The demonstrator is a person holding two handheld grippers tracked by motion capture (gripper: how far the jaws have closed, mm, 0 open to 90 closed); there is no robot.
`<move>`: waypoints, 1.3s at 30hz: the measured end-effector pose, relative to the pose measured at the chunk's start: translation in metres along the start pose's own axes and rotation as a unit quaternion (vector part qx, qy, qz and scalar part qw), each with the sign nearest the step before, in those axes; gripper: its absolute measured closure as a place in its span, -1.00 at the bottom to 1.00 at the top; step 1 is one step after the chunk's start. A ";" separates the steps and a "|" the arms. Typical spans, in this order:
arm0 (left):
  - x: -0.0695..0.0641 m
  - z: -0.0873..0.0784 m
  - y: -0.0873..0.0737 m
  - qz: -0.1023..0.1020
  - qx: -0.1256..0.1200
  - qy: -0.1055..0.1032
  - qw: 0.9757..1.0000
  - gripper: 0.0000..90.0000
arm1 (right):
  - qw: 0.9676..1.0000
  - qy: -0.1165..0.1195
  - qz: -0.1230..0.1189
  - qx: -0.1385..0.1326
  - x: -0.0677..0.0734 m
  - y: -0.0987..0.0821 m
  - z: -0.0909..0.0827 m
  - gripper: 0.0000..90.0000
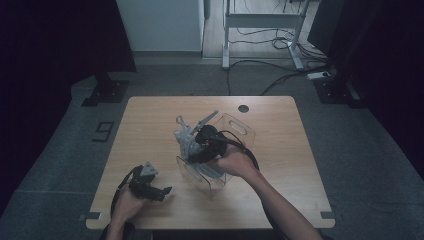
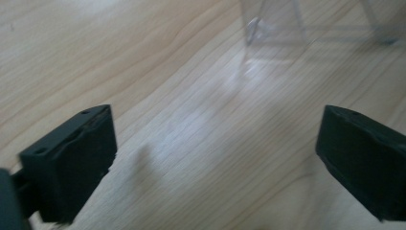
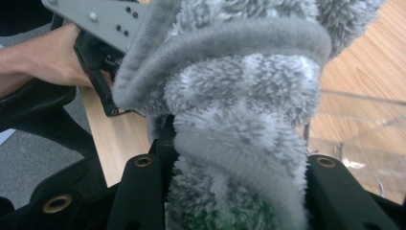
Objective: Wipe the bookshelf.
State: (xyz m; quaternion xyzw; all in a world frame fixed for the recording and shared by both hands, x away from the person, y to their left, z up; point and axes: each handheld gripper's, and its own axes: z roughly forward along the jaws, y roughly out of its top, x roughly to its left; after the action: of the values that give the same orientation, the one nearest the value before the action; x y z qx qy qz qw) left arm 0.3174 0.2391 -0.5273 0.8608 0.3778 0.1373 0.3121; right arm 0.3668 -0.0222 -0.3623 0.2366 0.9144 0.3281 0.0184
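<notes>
A grey fluffy microfibre piece (image 1: 186,140) hangs over the near left corner of a clear plastic bin (image 1: 240,131) at the table's middle. My right gripper (image 1: 198,149) is shut on it. In the right gripper view the fuzzy piece (image 3: 239,86) bulges between the two black jaws of the right gripper (image 3: 237,187), with a bit of green low down. My left gripper (image 1: 164,194) rests low near the table's front left, apart from the bin. Its jaws (image 2: 215,132) stand wide open over bare wood with nothing between them. The bin's corner (image 2: 277,24) lies ahead.
The wooden table (image 1: 150,120) has a round cable hole (image 1: 243,108) at its far edge. A white desk frame (image 1: 262,22) and floor cables (image 1: 280,75) lie beyond. The other hand (image 3: 43,62) and its grey plate (image 3: 100,19) sit behind the fluffy piece.
</notes>
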 end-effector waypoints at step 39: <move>0.012 0.012 -0.017 -0.019 -0.003 0.012 1.000 -1.00 | 0.998 -0.033 -0.028 0.049 0.025 0.014 0.038 0.24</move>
State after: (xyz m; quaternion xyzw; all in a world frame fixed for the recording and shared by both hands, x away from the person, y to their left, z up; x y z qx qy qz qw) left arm 0.3212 0.2515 -0.5474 0.8508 0.3979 0.1425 0.3124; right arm 0.3575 0.0202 -0.3804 0.2221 0.9345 0.2741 0.0466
